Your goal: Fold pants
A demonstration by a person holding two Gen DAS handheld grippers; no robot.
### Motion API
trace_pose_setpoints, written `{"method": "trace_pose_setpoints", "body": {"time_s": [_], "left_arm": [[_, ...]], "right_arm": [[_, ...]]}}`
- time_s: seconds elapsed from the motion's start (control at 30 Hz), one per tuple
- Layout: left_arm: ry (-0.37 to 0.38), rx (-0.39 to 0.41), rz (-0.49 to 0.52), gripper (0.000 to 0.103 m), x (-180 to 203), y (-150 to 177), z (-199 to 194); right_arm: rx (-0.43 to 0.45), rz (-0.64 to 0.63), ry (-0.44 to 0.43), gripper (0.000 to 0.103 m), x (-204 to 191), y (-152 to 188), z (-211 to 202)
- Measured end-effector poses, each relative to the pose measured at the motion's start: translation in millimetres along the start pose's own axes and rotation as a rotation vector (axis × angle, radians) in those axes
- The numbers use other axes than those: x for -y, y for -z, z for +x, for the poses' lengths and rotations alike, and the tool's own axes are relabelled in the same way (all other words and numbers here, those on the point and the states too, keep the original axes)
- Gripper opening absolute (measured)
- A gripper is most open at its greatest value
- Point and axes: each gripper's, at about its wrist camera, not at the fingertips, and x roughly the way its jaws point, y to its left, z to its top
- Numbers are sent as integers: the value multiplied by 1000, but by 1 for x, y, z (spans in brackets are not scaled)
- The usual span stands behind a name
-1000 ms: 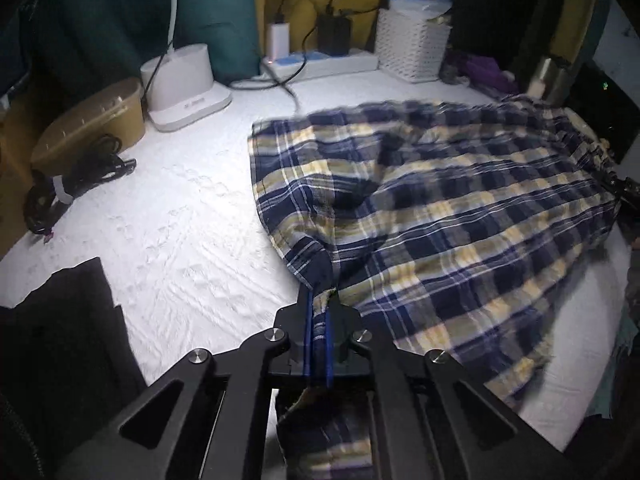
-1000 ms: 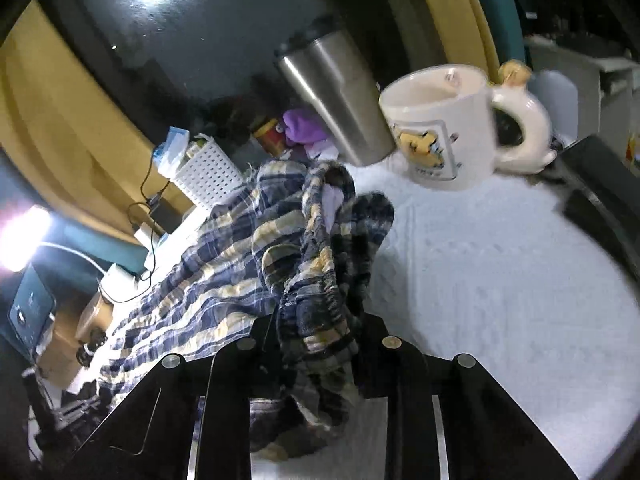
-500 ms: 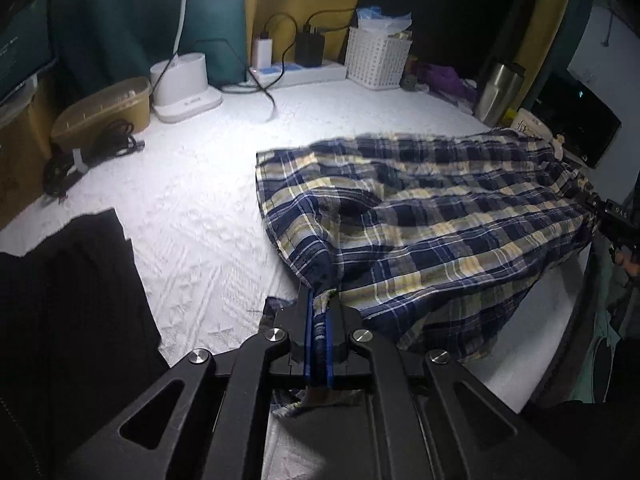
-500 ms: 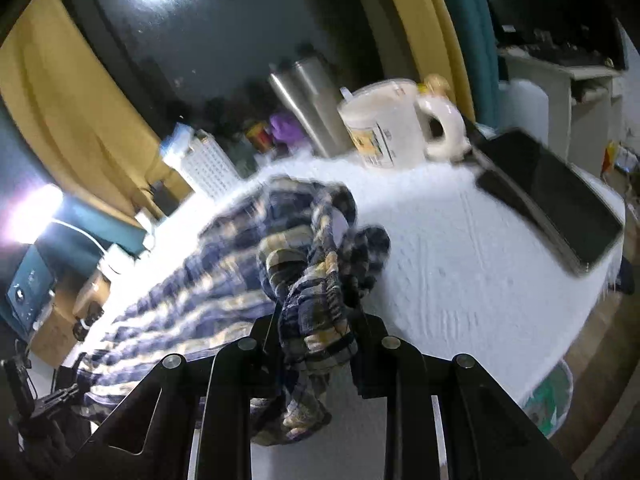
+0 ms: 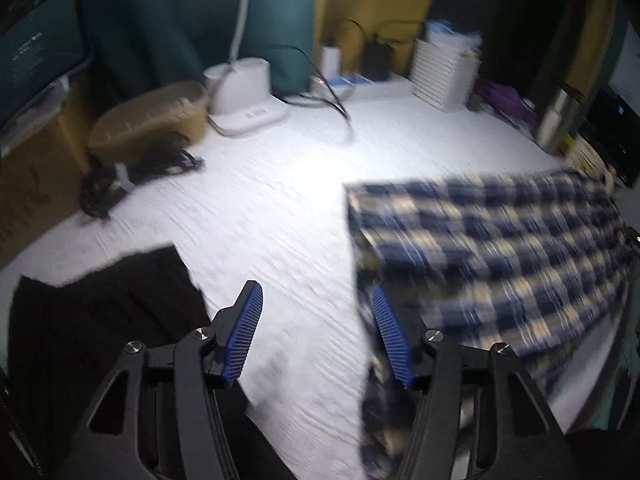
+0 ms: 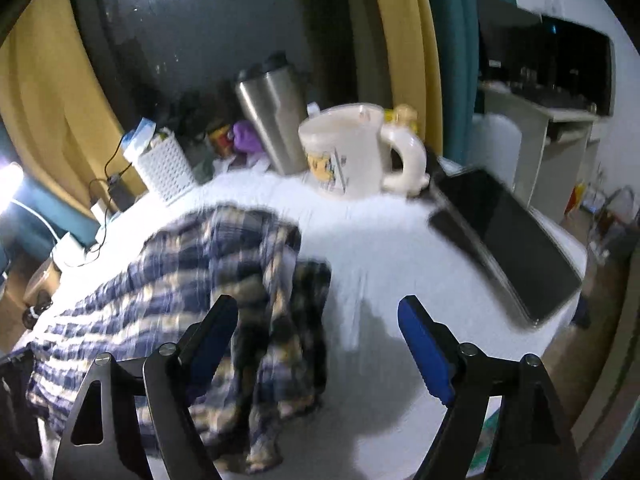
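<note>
The blue, yellow and white plaid pants (image 5: 500, 240) lie spread over the right part of the white table (image 5: 280, 208). My left gripper (image 5: 316, 300) has its jaws opening, apart with bare tabletop between them; the pants' edge hangs just beside the right blue pad. In the right wrist view the bunched waist end of the pants (image 6: 224, 280) lies on the table's edge, loose. My right gripper (image 6: 320, 312) has its jaws opening wide, and the cloth lies between them near the left finger without being pinched.
A black garment (image 5: 104, 320) lies at the table's near left. At the back stand a white lamp base (image 5: 244, 96), a tan case (image 5: 148, 120), cables, a power strip and a white basket (image 5: 444, 76). A steel tumbler (image 6: 272, 116), a cream mug (image 6: 348, 148) and a dark tablet (image 6: 504, 240) sit near the right gripper.
Both grippers let go of the plaid cloth: their jaws went from shut on it to wide apart. The left view shifted left off the pants; the waist end dropped onto the table.
</note>
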Motion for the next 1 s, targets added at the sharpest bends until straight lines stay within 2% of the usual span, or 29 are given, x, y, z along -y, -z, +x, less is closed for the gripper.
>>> {"method": "trace_pose_setpoints", "body": {"time_s": [0.1,0.27,0.43,0.53,0.57,0.6,0.63,0.7,0.83,0.9,1.0], "left_arm": [[-1,26,9,58,-2,-19,9],[58,-18,12,58,4,-41,45],[116,-87,49,58,23,-49,78],[108,-101,74,57,33,-50,90],[101,-80,95,53,38,-50,89],[105,-74,116,28,42,-50,89],[110,-86,145,17,48,-49,90],[93,-81,189,5,57,-50,89],[17,-18,251,4,69,-52,74],[5,23,239,3,67,-59,66],[-1,88,212,3,64,-72,56]], "right_arm": [[34,-22,-16,84,-7,-16,1],[51,-58,-89,84,-30,-39,14],[31,-96,-143,84,-54,-50,37],[-8,-87,-162,83,-59,-52,61],[-25,-86,-164,81,-61,-52,69],[-42,-87,-167,79,-64,-52,77],[-57,-93,-166,79,-67,-51,85],[-85,-108,-143,79,-70,-48,97],[-119,-113,-118,76,-72,-44,116],[-126,-113,-106,64,-72,-43,122],[-112,-95,-105,59,-70,-46,124]]}}
